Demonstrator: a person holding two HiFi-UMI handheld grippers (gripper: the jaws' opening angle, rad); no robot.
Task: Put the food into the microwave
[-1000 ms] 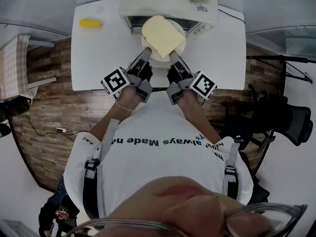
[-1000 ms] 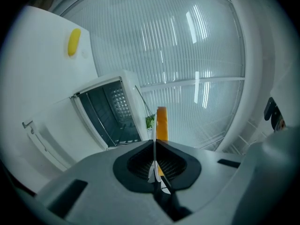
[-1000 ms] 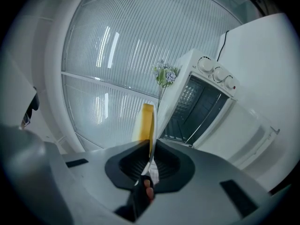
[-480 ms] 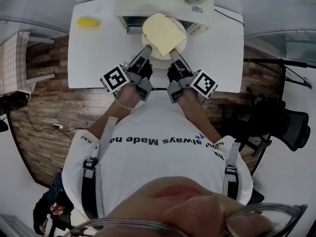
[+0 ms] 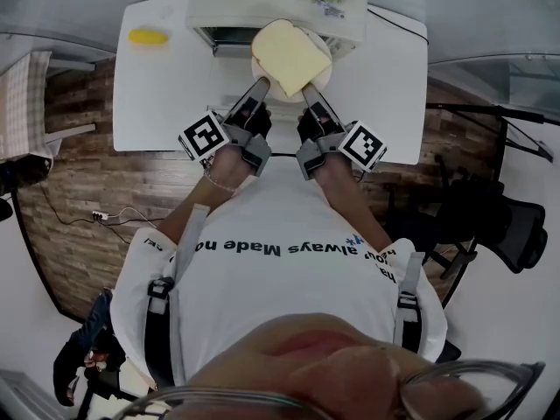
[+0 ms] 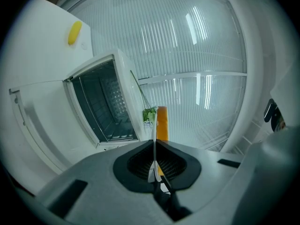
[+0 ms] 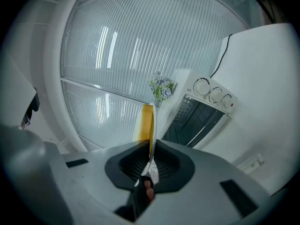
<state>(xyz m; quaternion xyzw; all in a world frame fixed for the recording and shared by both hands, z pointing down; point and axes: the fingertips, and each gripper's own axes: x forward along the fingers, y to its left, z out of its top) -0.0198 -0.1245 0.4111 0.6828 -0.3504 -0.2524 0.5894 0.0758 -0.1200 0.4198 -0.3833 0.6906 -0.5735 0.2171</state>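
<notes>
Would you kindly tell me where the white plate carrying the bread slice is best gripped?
Grip the plate by its thin near rim, left gripper and right gripper flanking the bread slice, coming from the person's side. The slice covers the middle, and the far edge must stay free to enter the open microwave.

A white T-shirt (image 5: pixel 280 296) with dark letters fills the middle of the frame. Dark straps (image 5: pixel 159 331) with grey buckles cross both shoulders. The left gripper (image 5: pixel 261 86) and right gripper (image 5: pixel 308 90) are grey, with black-and-white cubes (image 5: pixel 203 135).
</notes>
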